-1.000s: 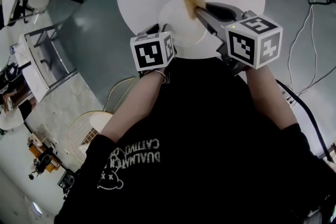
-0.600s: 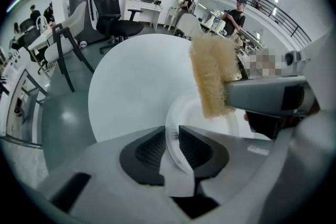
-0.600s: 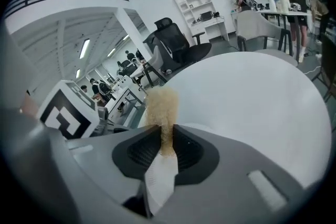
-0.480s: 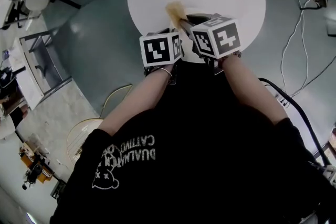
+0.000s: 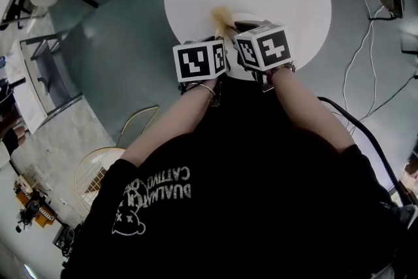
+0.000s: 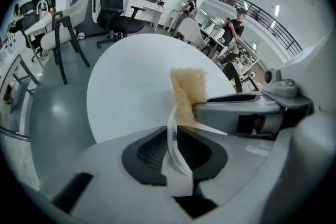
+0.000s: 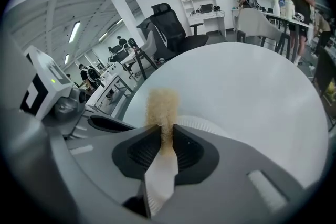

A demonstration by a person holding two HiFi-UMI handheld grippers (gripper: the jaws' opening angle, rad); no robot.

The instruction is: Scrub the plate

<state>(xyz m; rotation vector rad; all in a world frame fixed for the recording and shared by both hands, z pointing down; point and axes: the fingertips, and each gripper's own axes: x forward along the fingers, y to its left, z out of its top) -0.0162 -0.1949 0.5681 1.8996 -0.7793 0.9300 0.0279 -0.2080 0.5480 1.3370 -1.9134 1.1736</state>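
Left gripper view: the left gripper (image 6: 174, 136) jaws, having just been closing, are pinching the plate (image 6: 176, 173) rim at lower centre; the right gripper (image 7: 166, 136) jaws are squeezing the sponge (image 7: 161, 105).

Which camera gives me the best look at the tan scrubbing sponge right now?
The left gripper view: the tan scrubbing sponge shows broadside against the round white table. The right gripper view shows it edge-on, pinched in the right claw. The head view shows only a small, distant tip.
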